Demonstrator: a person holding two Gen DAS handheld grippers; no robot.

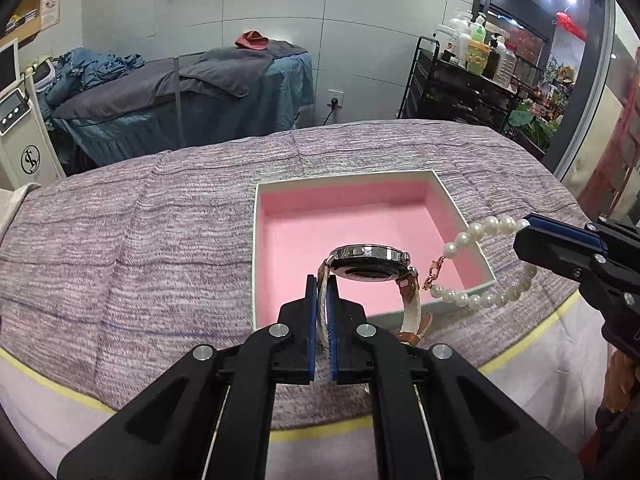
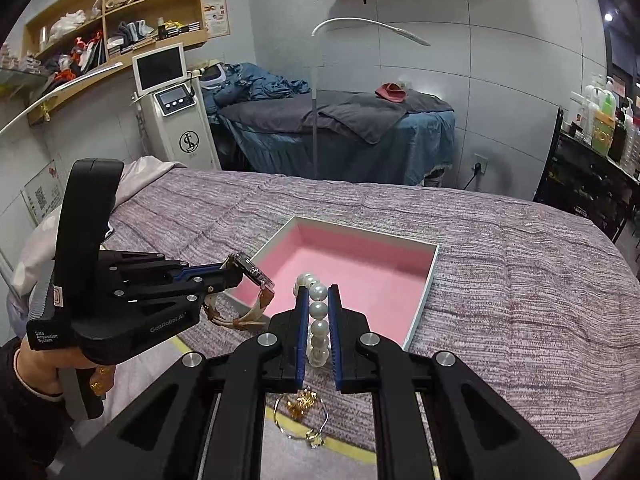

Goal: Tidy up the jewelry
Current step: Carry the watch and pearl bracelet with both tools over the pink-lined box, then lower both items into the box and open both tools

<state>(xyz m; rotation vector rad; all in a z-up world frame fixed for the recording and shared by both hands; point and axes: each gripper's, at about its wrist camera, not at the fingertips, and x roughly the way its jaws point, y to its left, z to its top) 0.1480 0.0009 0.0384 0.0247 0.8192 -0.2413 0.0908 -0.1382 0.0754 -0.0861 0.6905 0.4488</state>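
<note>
An open white box with a pink lining (image 1: pixel 256 240) (image 2: pixel 424 300) lies on the purple knit blanket. My left gripper (image 1: pixel 322 284) is shut on the strap of a silver wristwatch (image 1: pixel 366 262) and holds it above the box's near edge; the watch also shows in the right wrist view (image 2: pixel 252 274). My right gripper (image 2: pixel 319 292) is shut on a pearl bracelet (image 2: pixel 319 320) and holds it over the box's near right corner; its loop (image 1: pixel 480 298) hangs from the gripper (image 1: pixel 530 224) at the right.
A gold bangle with a charm (image 2: pixel 304 420) lies on the blanket near the front edge, under my right gripper. A yellow tape line (image 1: pixel 520 354) marks the blanket's near border. A massage bed (image 2: pixel 340 128), a white machine (image 2: pixel 176 112) and a black trolley (image 1: pixel 460 84) stand behind.
</note>
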